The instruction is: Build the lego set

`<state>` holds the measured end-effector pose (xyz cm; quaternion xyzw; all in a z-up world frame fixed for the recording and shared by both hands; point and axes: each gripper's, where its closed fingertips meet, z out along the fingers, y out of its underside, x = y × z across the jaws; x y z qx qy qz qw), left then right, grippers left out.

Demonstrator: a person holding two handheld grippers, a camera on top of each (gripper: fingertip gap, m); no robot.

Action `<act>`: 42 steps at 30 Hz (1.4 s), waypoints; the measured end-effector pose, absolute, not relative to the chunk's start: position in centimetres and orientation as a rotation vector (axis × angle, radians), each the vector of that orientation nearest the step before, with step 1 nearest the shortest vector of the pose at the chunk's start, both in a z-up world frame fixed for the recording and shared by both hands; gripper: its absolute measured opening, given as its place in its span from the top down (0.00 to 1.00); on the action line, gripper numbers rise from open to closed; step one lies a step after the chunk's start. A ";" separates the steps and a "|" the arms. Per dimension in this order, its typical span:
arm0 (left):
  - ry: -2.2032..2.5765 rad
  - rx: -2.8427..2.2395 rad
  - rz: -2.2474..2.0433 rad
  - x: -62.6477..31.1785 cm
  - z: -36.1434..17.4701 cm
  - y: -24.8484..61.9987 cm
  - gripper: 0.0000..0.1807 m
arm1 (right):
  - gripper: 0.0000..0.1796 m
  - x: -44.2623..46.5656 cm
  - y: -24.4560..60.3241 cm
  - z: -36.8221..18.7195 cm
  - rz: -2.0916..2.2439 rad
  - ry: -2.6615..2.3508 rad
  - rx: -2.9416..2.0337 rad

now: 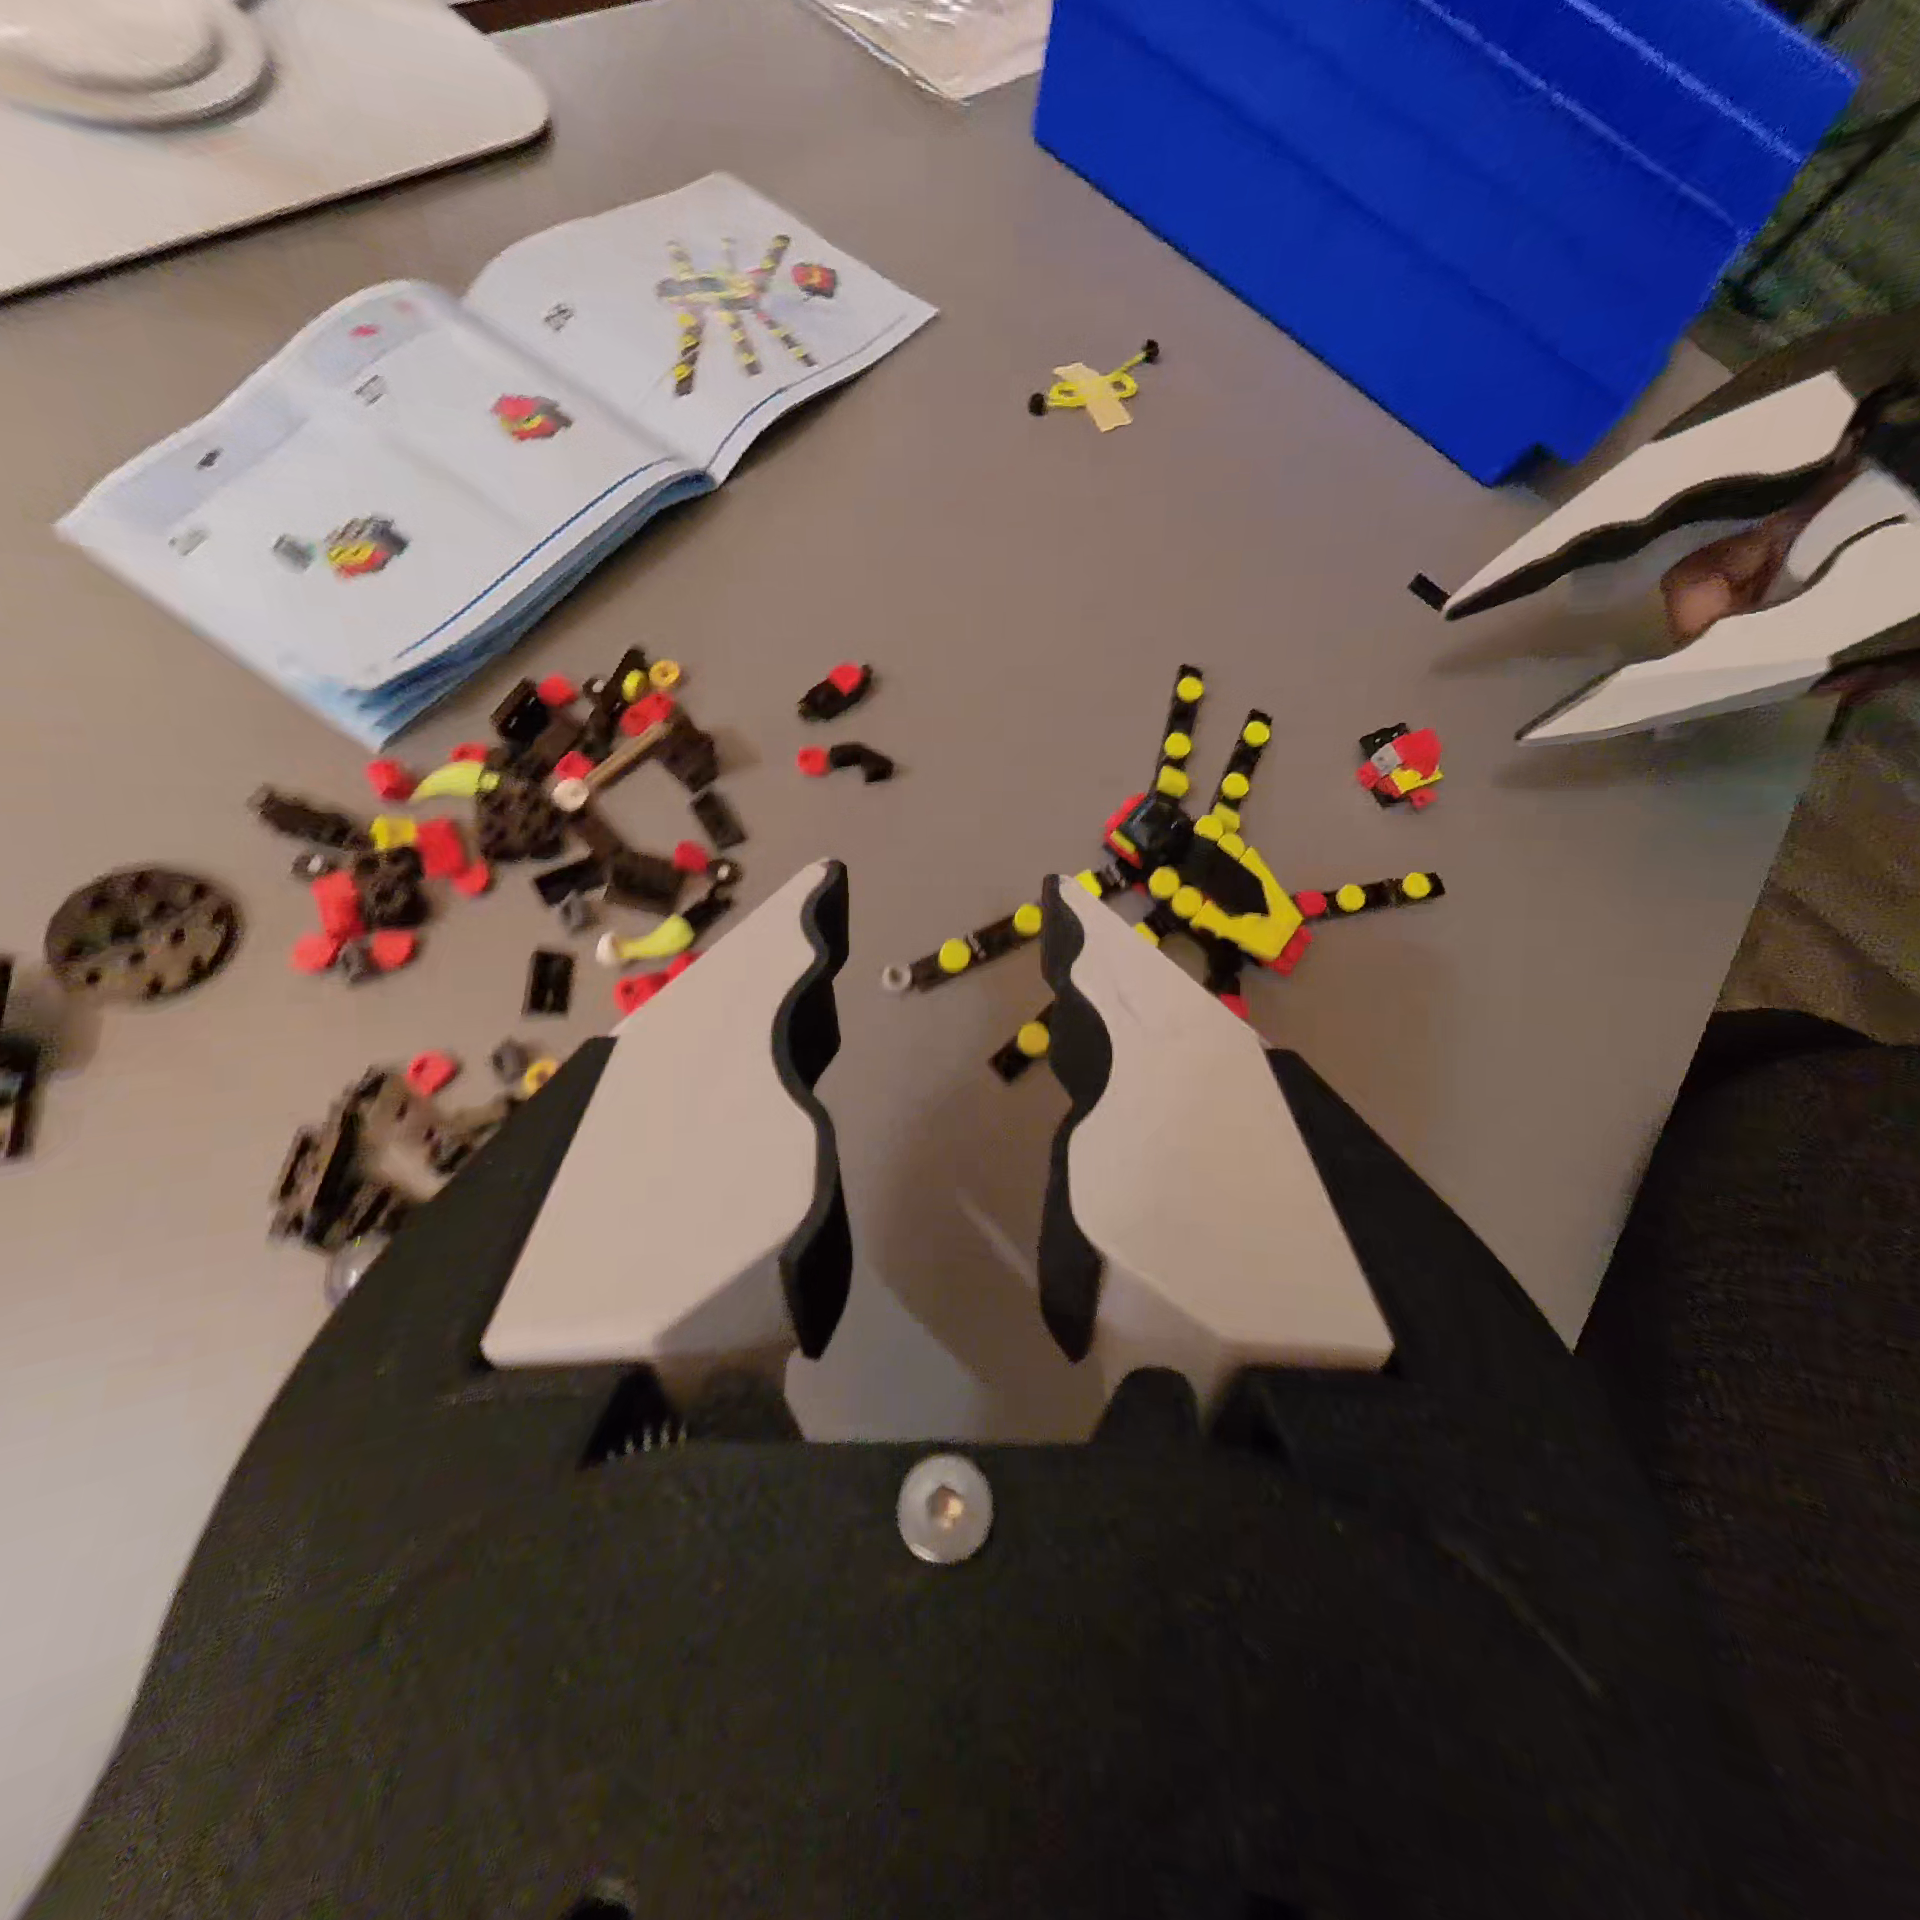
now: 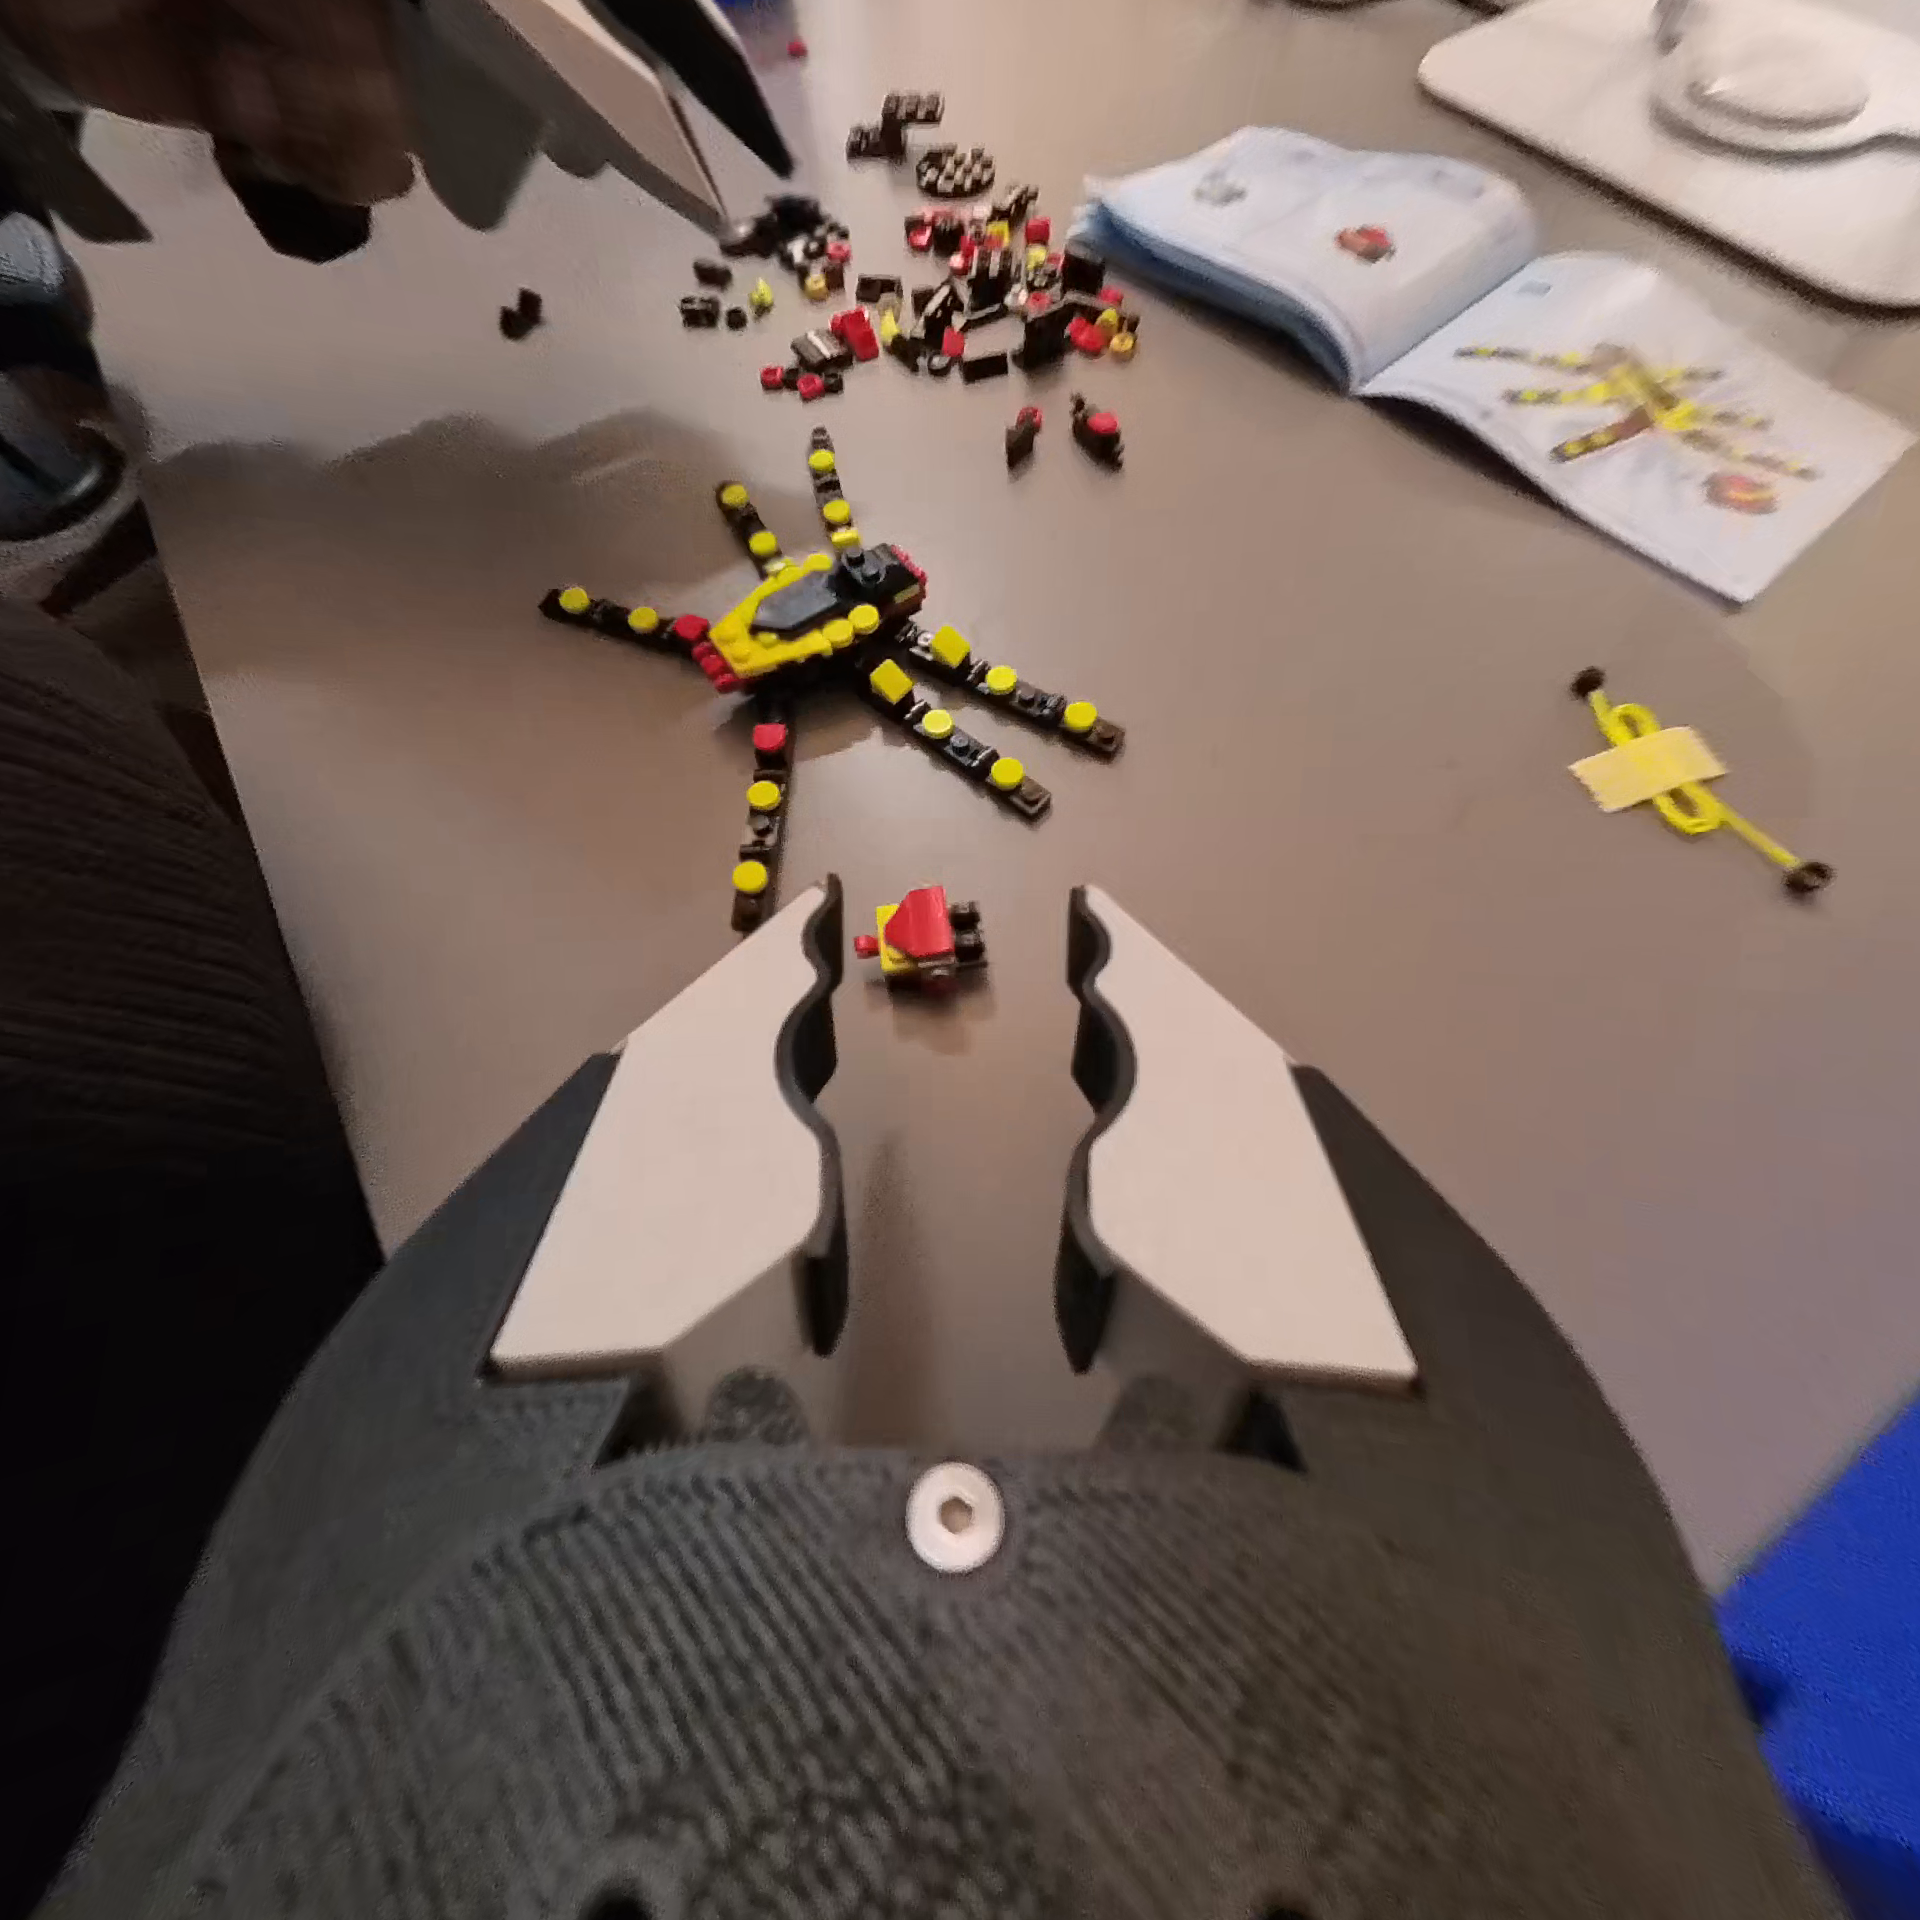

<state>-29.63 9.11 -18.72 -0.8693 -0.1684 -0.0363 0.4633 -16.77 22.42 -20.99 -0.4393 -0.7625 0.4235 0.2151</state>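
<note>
I see my right gripper (image 2: 951, 904) spread, the small red-and-yellow piece (image 2: 923, 940) between its tips; my left gripper (image 1: 945, 883) spread, the spider model (image 1: 1210, 873) just beyond.

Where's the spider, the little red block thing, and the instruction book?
spider (image 2: 800, 623), right wrist view, yellow body.
little red block thing (image 2: 920, 935), right wrist view, red top.
instruction book (image 1: 499, 436), left wrist view, open page.

Blk grippers (image 1: 940, 904), grey wavy-edged fingers (image 2: 717, 1122), prob. silver screws.
</note>
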 end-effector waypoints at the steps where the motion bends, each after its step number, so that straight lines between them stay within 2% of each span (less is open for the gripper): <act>1: -0.430 -2.126 -0.086 -29.6 -18.8 8.4 0.80 | 0.78 -16.9 22.0 -21.5 1.184 -2.138 -1.240; 9: -0.371 -2.130 -0.168 -27.5 -20.1 8.1 0.81 | 0.80 -17.5 21.3 -23.8 1.124 -2.237 -1.298; 12: -0.345 -2.116 -0.212 -27.0 -19.8 8.6 0.81 | 0.86 -17.3 21.2 -24.2 1.100 -2.281 -1.282; 15: -0.335 -2.106 -0.219 -26.8 -19.7 8.5 0.82 | 0.87 -16.6 21.5 -23.9 1.084 -2.327 -1.247; 23: -0.339 -2.074 -0.236 -26.8 -19.2 8.5 0.82 | 0.87 -12.8 26.6 -23.3 0.958 -2.467 -1.101; 31: -0.373 -2.077 -0.173 -28.3 -18.8 7.6 0.82 | 0.87 -12.4 26.4 -24.1 1.007 -2.518 -1.040; 37: -0.398 -2.117 -0.103 -30.8 -18.4 3.6 0.82 | 0.87 -12.3 26.0 -24.2 1.048 -2.545 -1.069; 42: -0.520 -2.004 -0.118 -32.5 -17.1 1.6 0.82 | 0.79 -13.2 25.7 -22.4 1.080 -2.463 -1.091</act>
